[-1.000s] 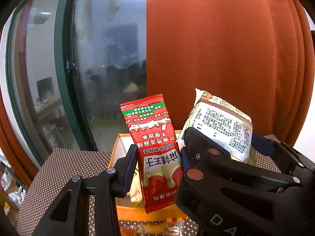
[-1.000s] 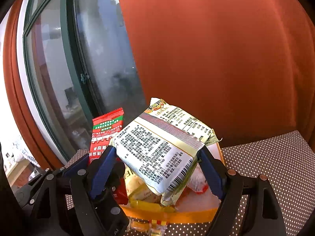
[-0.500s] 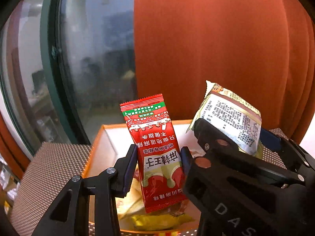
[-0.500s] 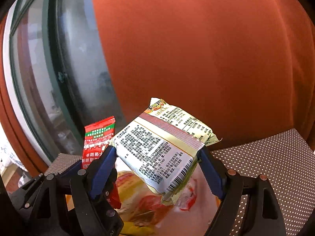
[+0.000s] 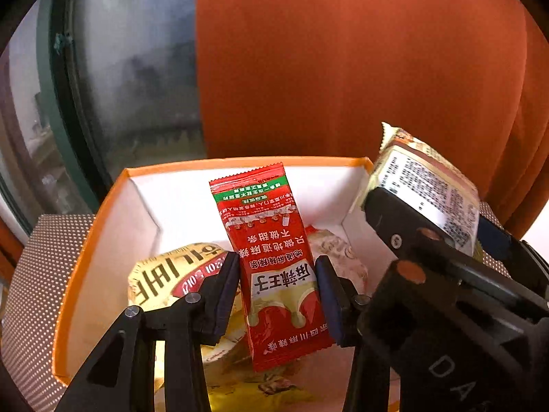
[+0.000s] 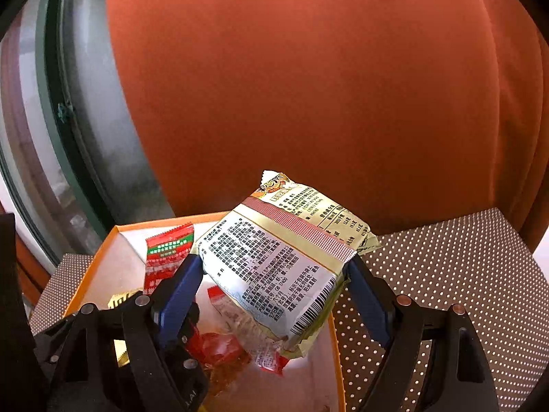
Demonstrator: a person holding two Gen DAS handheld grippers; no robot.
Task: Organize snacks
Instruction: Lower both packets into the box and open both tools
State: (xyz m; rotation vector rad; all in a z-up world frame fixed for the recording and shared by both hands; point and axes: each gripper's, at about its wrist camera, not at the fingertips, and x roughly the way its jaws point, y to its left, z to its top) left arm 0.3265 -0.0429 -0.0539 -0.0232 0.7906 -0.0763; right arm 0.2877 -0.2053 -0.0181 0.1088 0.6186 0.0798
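Note:
A red snack packet (image 5: 271, 226) stands upright between the pads of my left gripper (image 5: 277, 262), whose jaws are opening while both pads still touch its edges. It hangs over the inside of an orange box (image 5: 240, 163) with white walls. My right gripper (image 6: 274, 264) is shut on a pale-gold packet (image 6: 291, 237) with printed text and a barcode, held over the box's right side (image 6: 164, 221). The same gold packet (image 5: 429, 178) shows at the right of the left wrist view. The red packet (image 6: 168, 250) shows to its left in the right wrist view.
Inside the box lie a yellow packet (image 5: 171, 271), a red-and-white wrapped snack (image 5: 339, 250) and small red-wrapped snacks (image 6: 219, 346). The box rests on a dotted brown cloth (image 6: 446, 257). A rust-orange curtain (image 6: 308, 86) and a window (image 5: 120, 68) stand behind.
Both grippers have come forward and down with their packets. The box, first only a far edge below them, now lies open right under the fingers.

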